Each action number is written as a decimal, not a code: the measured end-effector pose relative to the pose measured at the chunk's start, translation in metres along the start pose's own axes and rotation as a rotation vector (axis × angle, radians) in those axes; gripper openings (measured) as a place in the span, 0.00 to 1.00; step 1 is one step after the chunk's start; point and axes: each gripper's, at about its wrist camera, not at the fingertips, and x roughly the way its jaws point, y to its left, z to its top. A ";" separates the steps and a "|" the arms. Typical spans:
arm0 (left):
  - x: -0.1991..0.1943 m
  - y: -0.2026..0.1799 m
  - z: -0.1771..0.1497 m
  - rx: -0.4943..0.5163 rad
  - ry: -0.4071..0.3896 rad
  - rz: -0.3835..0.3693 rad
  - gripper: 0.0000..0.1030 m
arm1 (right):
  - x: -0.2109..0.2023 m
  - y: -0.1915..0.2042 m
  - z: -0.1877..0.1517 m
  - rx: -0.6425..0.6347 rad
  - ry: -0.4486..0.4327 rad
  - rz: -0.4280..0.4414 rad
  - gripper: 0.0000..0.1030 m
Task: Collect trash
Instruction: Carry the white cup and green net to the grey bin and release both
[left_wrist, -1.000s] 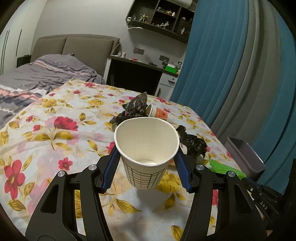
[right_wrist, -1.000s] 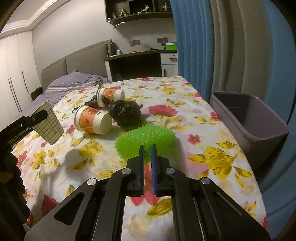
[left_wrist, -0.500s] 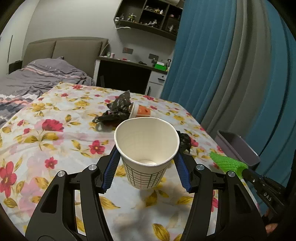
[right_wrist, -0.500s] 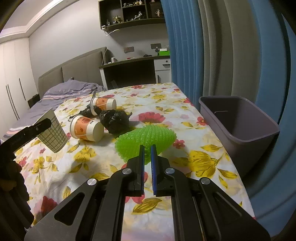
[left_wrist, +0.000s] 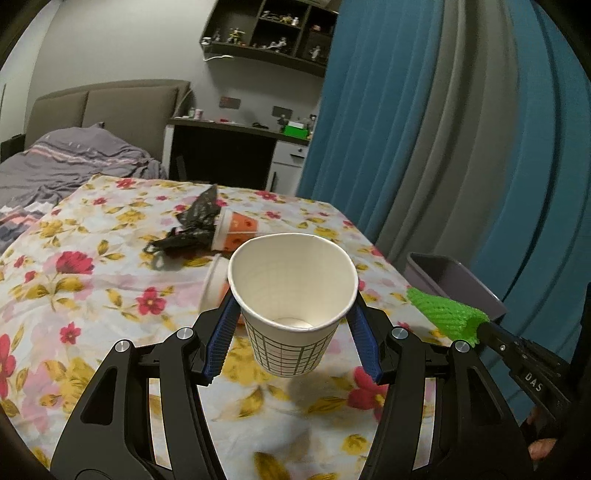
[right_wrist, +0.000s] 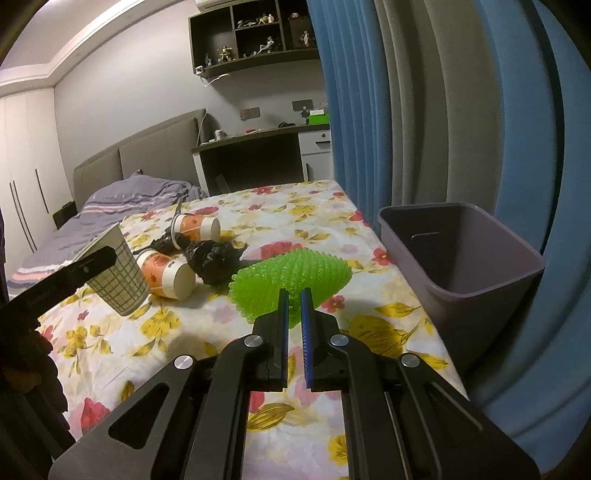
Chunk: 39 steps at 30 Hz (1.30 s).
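My left gripper (left_wrist: 293, 332) squeezes a paper cup (left_wrist: 291, 299) with a grid print. It is held above the flowery cloth (left_wrist: 92, 280), mouth up and tipped toward my camera. Only this view shows its white inside. My right gripper (right_wrist: 294, 314) is shut tight on a bumpy green net (right_wrist: 291, 275), long side lying left to right. Only the right view looks into the grey bin (right_wrist: 461, 258) and shows two orange cups (right_wrist: 166, 275) lying sideways by a crinkly black bag (right_wrist: 214, 258).
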 end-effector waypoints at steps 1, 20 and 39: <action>0.002 -0.004 0.000 0.007 0.004 -0.007 0.55 | 0.000 -0.002 0.001 0.001 -0.002 -0.001 0.07; 0.022 -0.074 0.014 0.080 0.009 -0.117 0.55 | -0.015 -0.041 0.020 0.020 -0.069 -0.047 0.07; 0.074 -0.172 0.037 0.200 0.061 -0.307 0.55 | -0.020 -0.116 0.040 0.103 -0.129 -0.181 0.07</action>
